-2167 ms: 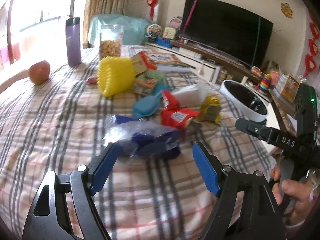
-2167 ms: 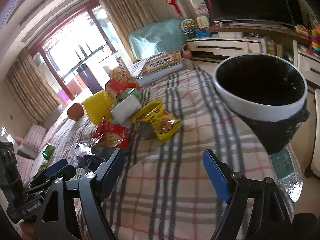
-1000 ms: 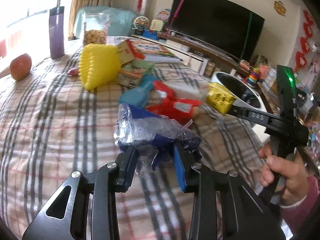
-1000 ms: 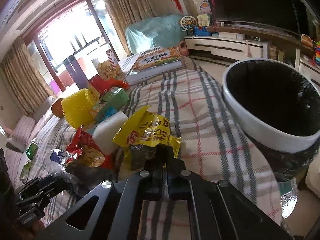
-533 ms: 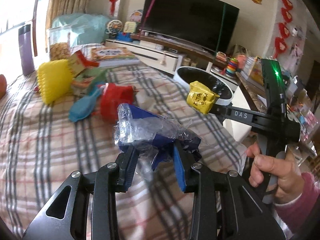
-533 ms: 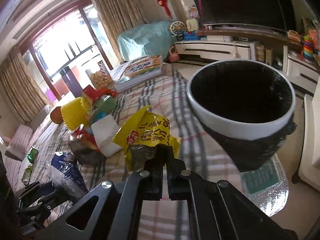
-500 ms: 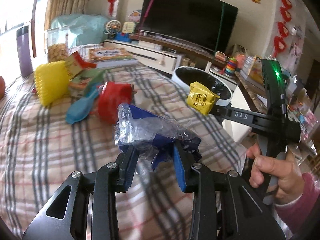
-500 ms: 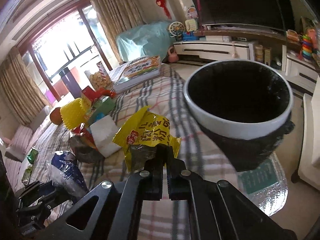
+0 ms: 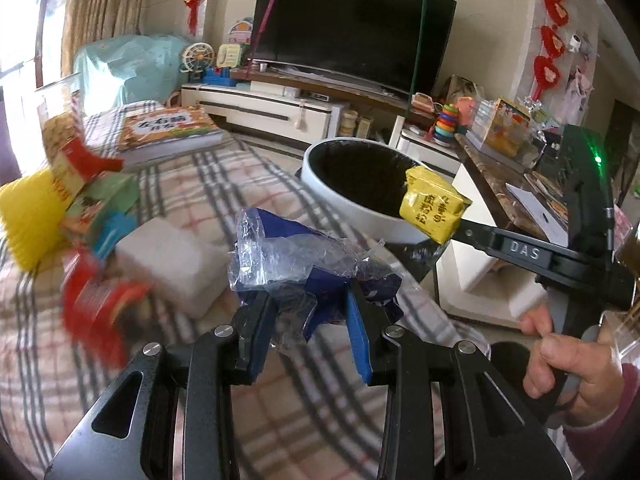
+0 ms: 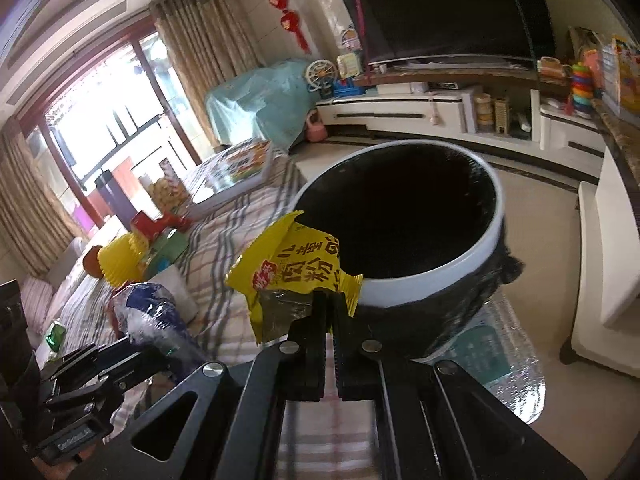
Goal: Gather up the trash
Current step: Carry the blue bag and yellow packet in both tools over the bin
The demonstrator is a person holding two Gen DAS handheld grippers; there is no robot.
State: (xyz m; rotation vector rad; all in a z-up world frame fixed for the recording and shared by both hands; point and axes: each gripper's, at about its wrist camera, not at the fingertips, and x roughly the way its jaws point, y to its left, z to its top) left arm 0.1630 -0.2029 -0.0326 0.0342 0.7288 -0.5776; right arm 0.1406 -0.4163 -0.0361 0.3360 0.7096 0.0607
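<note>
Trash is held in both tongs at this moment, in transit to the bin. The right tongs [image 10: 331, 312] are pressed together on the lower edge of a yellow snack wrapper [image 10: 298, 270], which stands up above the fingertips and overlaps the near rim of the bin [image 10: 472, 256] in the right wrist view. In the left wrist view the same wrapper [image 9: 434, 210] hangs at the bin's rim [image 9: 360, 208], apparently just over its edge.

The left tongs [image 9: 306, 318] pinch a crumpled blue and clear plastic bag [image 9: 296, 252], with the pads partly closed on the bunched film. This bag is above the checked cloth of the table [image 9: 248, 168], short of the bin.

The bin is lined with black film, and its contents cannot be made out. More litter remains on the table: a white packet [image 9: 168, 264], a red wrapper [image 9: 100, 300] and a yellow ridged cup [image 9: 28, 216], beside boxes and a book [image 9: 172, 130].

Judged step: delivery of the two held items. The next move calls for carrying the yellow wrapper fully over the dark opening, then spreading the right tongs. The left tongs need further travel towards the bin before release. The light film may cling to a pad, so a clear drop should be confirmed.
</note>
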